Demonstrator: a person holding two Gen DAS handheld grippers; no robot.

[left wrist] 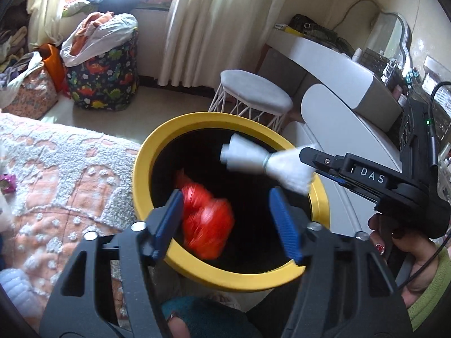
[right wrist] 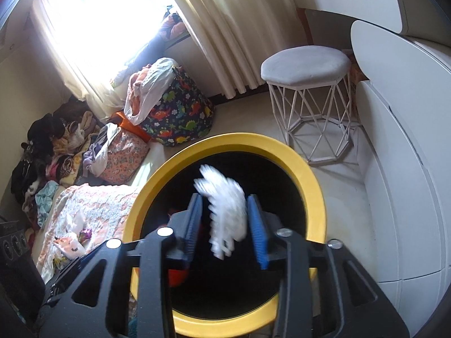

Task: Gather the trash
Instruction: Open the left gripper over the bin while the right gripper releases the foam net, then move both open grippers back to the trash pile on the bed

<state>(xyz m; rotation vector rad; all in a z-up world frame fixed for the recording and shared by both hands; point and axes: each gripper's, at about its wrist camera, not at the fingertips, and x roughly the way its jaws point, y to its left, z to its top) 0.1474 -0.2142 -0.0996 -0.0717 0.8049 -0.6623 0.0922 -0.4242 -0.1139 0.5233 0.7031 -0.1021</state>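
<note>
A round bin with a yellow rim [left wrist: 146, 152] and a black inside stands right below both grippers; it also shows in the right wrist view [right wrist: 315, 186]. My left gripper [left wrist: 225, 222] is open over the bin. A blurred red bag [left wrist: 208, 225] is between and below its blue pads, apart from them, inside the bin mouth. My right gripper [right wrist: 225, 225] is open over the bin. A blurred white tissue wad [right wrist: 225, 208] hangs loose between its pads. In the left wrist view the same white wad [left wrist: 265, 166] sits at the tip of the right gripper [left wrist: 307, 155].
A bed with a pink and white cover [left wrist: 56, 169] lies left of the bin, with small scraps on it [right wrist: 76, 233]. A white wire stool [right wrist: 307, 90] and a white dresser [right wrist: 408, 169] stand to the right. A dinosaur-print laundry bag [left wrist: 104, 79] and clothes piles sit near the curtain.
</note>
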